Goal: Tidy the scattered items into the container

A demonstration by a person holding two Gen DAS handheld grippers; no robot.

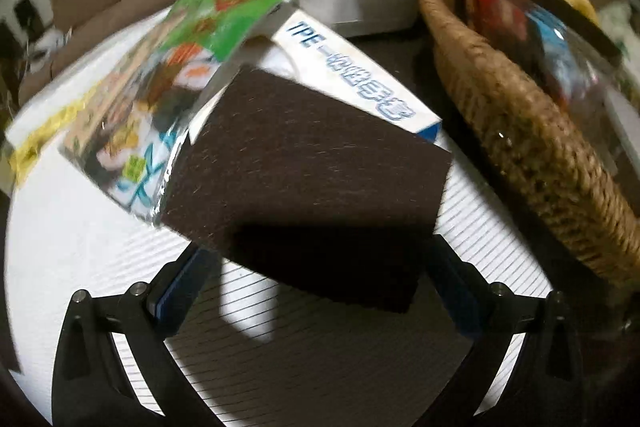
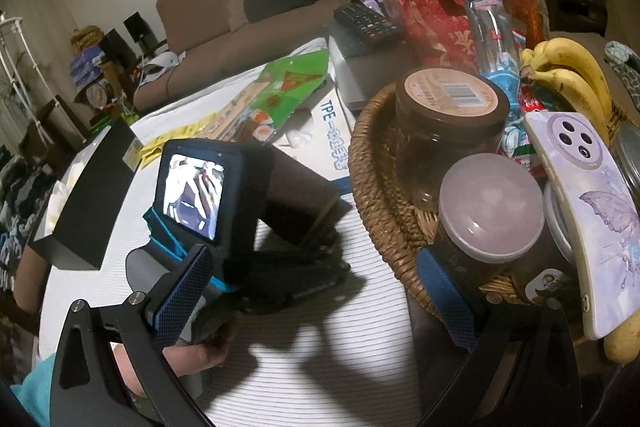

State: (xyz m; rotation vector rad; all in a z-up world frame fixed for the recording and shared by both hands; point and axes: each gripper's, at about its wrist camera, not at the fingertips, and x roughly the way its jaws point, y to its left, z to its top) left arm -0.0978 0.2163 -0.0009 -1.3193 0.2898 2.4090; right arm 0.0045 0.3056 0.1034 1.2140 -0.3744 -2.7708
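The left tool (image 1: 316, 259) is clamped on the brown scouring pad (image 1: 304, 155), lifted off the tabletop (image 1: 360, 347); next it should swing right over the woven basket (image 1: 532, 147). The right tool (image 2: 316, 291) hangs apart, empty.

We see our left gripper (image 1: 316, 291) and right gripper (image 2: 316, 291) as black angular frames with silver screws and blue textured pads (image 2: 184, 295); our sleeve (image 2: 34, 387) is turquoise.

The left gripper (image 1: 320, 267) holds a dark brown scouring pad (image 1: 304, 179) between its jaws, above the striped bench (image 1: 360, 355). A woven basket (image 1: 532, 147) sits to the right, a white box (image 1: 360, 75) behind.
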